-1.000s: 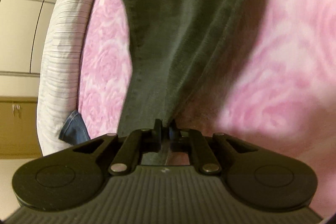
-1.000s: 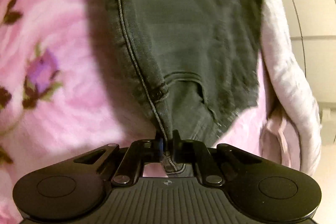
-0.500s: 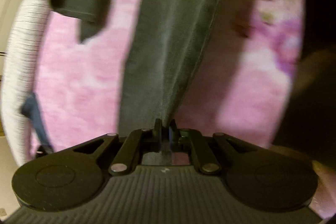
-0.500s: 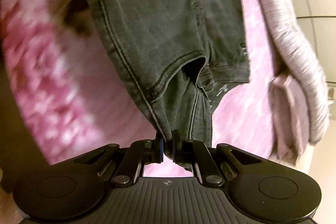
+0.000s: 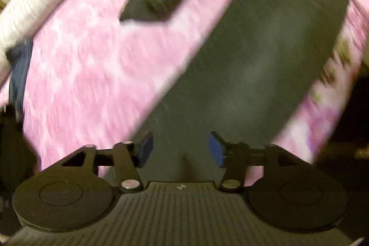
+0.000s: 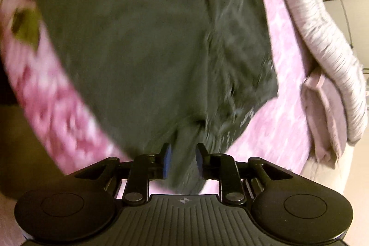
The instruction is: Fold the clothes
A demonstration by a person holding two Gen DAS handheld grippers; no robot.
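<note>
bed: we see a pink rose-patterned blanket (image 5: pixel 87 75) filling both views | garment: dark grey denim jeans (image 5: pixel 265 57) lie on it, long axis running from bottom centre to upper right | left gripper (image 5: pixel 180 149): jaws just spread wide, cloth below, unpinched | right gripper (image 6: pixel 182 161): jaws just parted — denim fold between, apparently loose.

The right tool (image 6: pixel 182 160), its jaws just opening, straddles dark jeans (image 6: pixel 129 43) on a pink blanket (image 6: pixel 283 130).
</note>
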